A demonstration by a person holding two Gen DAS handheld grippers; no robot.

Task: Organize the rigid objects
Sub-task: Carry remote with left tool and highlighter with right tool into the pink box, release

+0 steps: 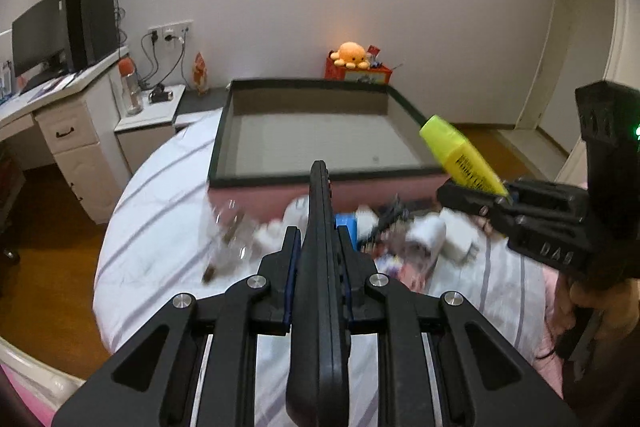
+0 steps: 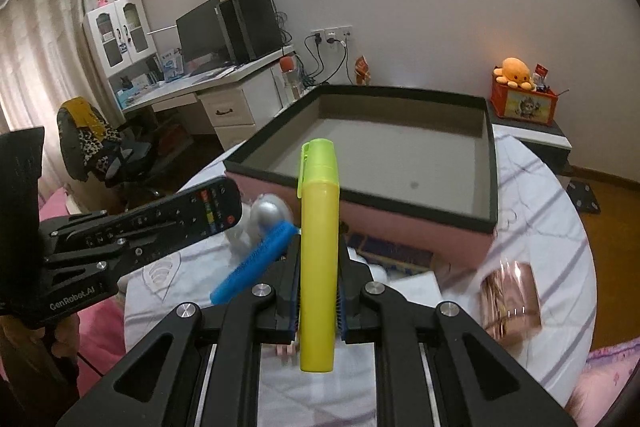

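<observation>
Remote control (image 1: 320,247) clamped edge-on in left gripper (image 1: 318,227), yellow highlighter (image 2: 318,247) pinched upright in right gripper (image 2: 319,259), both above the clutter, short of the pink box (image 2: 400,223). Best carried clear over the dark rim, lowered flat onto bare floor, well apart, then released. Pile below blurred: blue marker (image 2: 256,263), white adapters, something clear, hard to name.

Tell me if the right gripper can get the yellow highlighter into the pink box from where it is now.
Probably yes: the right gripper is shut on the yellow highlighter, and the pink box stands open and empty just ahead.
</observation>
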